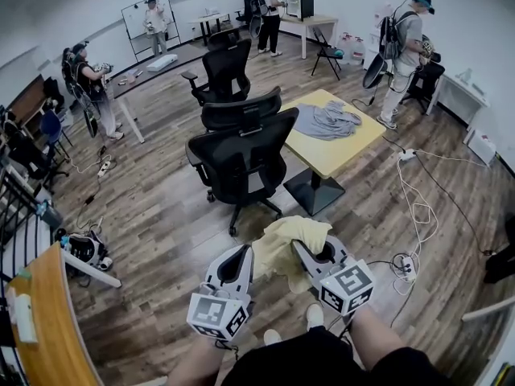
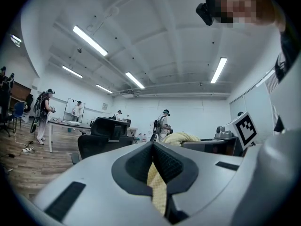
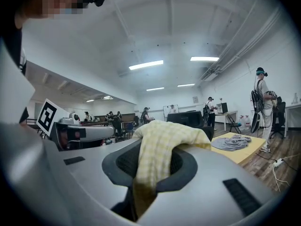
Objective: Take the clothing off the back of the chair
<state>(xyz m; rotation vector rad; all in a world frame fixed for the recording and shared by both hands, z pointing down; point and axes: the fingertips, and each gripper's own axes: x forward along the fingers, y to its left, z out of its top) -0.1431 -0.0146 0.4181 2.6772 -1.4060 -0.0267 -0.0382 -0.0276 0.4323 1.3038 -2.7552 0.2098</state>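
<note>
Two pinches hold the yellow garment [image 1: 283, 244] — left gripper [image 1: 239, 260] clamped on one edge, right gripper [image 1: 316, 253] on the other — so it sags between them; it hangs clear of the black chair [image 1: 241, 163], on the person's side of it, the chair back bare

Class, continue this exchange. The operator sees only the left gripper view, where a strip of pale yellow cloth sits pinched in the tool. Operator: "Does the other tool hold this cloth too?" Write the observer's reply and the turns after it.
Observer: Yes; the right tool is shut on the same pale yellow checked garment, which drapes over its jaws.
Operator: Is it off the chair?
Observer: The head view shows it bunched between the left tool and the right, apart from the nearest black swivel office chair.
Operator: Any other clothing?
Observer: A crumpled grey garment lies on the square yellow table.
</note>
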